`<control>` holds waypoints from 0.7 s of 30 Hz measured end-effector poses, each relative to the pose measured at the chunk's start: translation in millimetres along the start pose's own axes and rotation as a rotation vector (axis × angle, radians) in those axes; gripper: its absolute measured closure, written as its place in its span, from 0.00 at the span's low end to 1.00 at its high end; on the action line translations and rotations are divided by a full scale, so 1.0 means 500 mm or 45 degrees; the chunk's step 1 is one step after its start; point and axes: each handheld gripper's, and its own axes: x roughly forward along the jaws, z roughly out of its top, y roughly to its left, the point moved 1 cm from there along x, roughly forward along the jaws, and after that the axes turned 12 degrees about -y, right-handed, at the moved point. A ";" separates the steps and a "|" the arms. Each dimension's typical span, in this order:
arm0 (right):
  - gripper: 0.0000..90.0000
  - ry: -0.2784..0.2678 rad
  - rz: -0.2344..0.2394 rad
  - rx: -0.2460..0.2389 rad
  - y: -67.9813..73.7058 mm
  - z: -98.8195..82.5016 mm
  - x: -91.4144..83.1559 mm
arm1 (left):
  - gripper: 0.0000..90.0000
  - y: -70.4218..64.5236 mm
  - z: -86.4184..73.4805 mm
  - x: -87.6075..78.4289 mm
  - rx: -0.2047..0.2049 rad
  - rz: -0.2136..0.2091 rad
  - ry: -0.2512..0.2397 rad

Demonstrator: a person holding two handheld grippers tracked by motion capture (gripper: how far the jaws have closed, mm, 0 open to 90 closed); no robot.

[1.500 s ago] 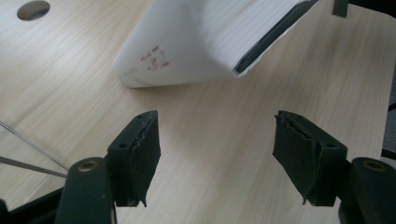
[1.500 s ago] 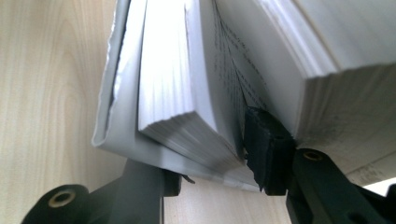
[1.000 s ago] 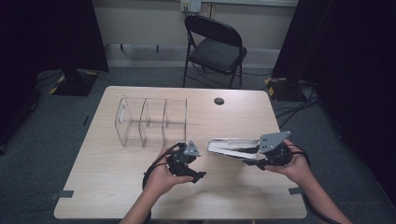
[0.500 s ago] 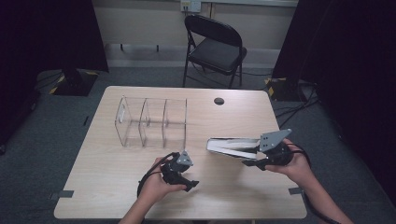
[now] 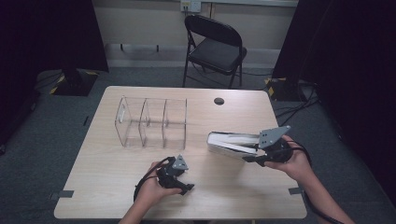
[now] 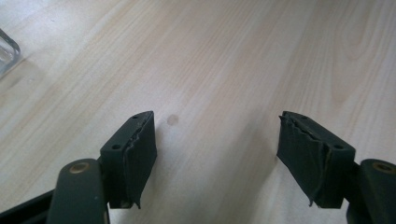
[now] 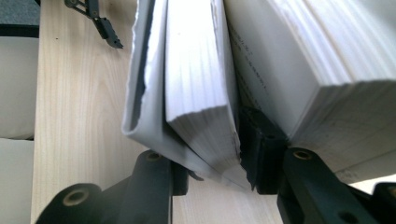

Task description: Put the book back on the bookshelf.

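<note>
The book (image 5: 232,142) is located on the right half of the tabletop (image 5: 93,177), lying flat with its spine end directed toward the clear organizer and its open page edge directed toward the right hand-held gripper (image 5: 252,154). In the right gripper view, the book (image 7: 196,79) is seen to be split: the cover and a thinner block of pages are taken between the two jaws, while the thicker remainder of the pages lies outside the far jaw. The pads are pressed against this part of the book, and the jaws have just been closing further on it. The grip is therefore made on the cover and front pages at the book's near edge.

The clear organizer (image 5: 152,122), a transparent rack with three compartments, stands on the tabletop to the left of the book, apart from it. A folding chair (image 5: 214,46) is placed on the floor beyond the far edge of the tabletop.

The left hand-held gripper (image 5: 184,187) is held low over the bare tabletop near the front edge, well apart from the book and in front of the organizer. In the left gripper view its jaws stand apart with nothing between them, having just been opening, and only wood grain is seen beneath the left hand-held gripper (image 6: 217,140). A small dark round cap (image 5: 219,101) lies near the far edge.
</note>
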 end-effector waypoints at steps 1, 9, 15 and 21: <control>0.74 0.006 -0.002 -0.011 -0.001 0.002 0.000 | 0.31 0.001 0.001 -0.002 0.016 0.012 0.007; 0.75 0.026 -0.007 -0.031 0.000 0.007 0.001 | 0.30 0.007 -0.011 -0.001 -0.004 0.025 -0.055; 0.77 0.020 0.022 -0.022 -0.007 0.007 -0.005 | 0.24 0.019 -0.022 -0.005 0.051 0.028 -0.075; 0.81 0.048 0.018 -0.020 -0.016 0.019 -0.013 | 0.16 0.019 -0.032 -0.001 0.088 0.023 -0.118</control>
